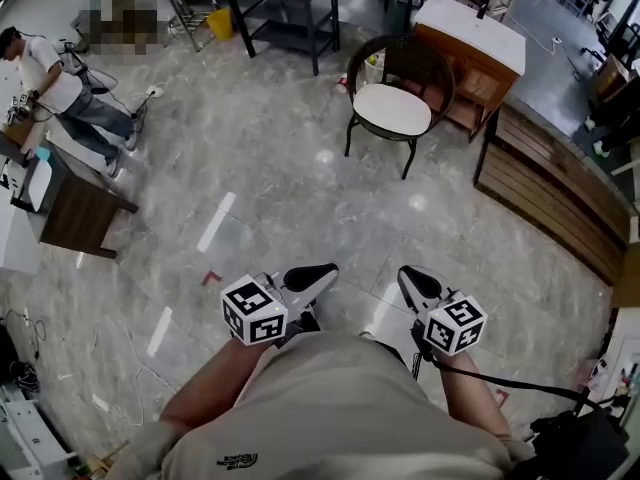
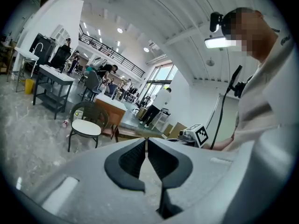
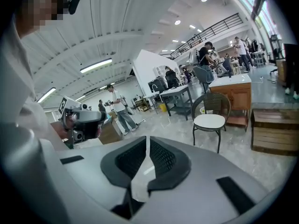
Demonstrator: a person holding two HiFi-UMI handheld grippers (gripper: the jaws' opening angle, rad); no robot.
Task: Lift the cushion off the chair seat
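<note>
With our left gripper and right gripper both closed and empty, well apart from the white cushion lying on the chair, arriving unopened could merely shove it off sideways.

Beige shirt, grey left gripper, grey right gripper, black cable
</note>
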